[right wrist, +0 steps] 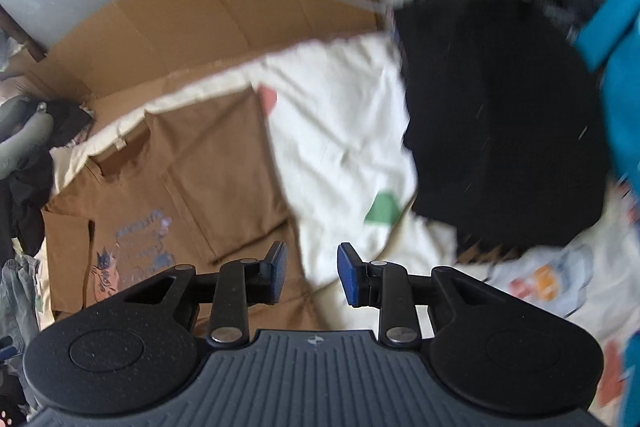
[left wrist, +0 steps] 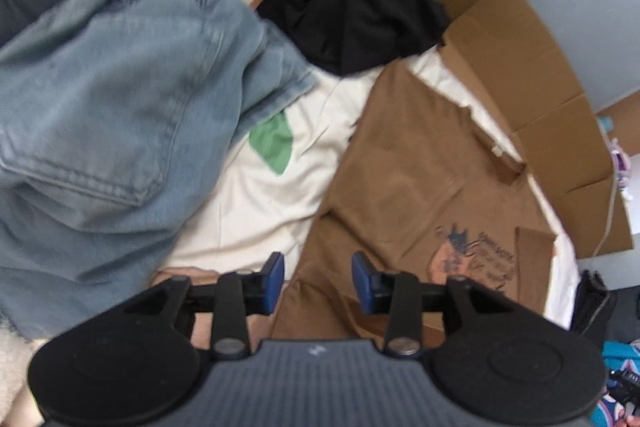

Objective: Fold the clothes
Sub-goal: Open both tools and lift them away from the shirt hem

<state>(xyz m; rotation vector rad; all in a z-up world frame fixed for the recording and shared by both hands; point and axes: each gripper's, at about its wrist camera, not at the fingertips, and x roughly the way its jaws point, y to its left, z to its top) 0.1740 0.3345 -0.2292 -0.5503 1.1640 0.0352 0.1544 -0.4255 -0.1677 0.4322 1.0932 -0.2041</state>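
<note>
A brown T-shirt (left wrist: pixel 404 163) with a blue and pink print lies spread on a cream sheet (left wrist: pixel 256 199), its sleeves turned in. My left gripper (left wrist: pixel 318 281) is open, hovering over the shirt's lower left edge with nothing between its blue pads. In the right wrist view the same brown T-shirt (right wrist: pixel 192 183) lies left of centre on the cream sheet (right wrist: pixel 344 131). My right gripper (right wrist: pixel 312 273) is open above the shirt's right edge, holding nothing.
Light blue jeans (left wrist: pixel 104 123) are heaped on the left and a black garment (left wrist: pixel 348 3) lies beyond them. Flattened cardboard (left wrist: pixel 532 67) borders the sheet. Another black garment (right wrist: pixel 504 123) and teal fabric (right wrist: pixel 624 83) sit at the right.
</note>
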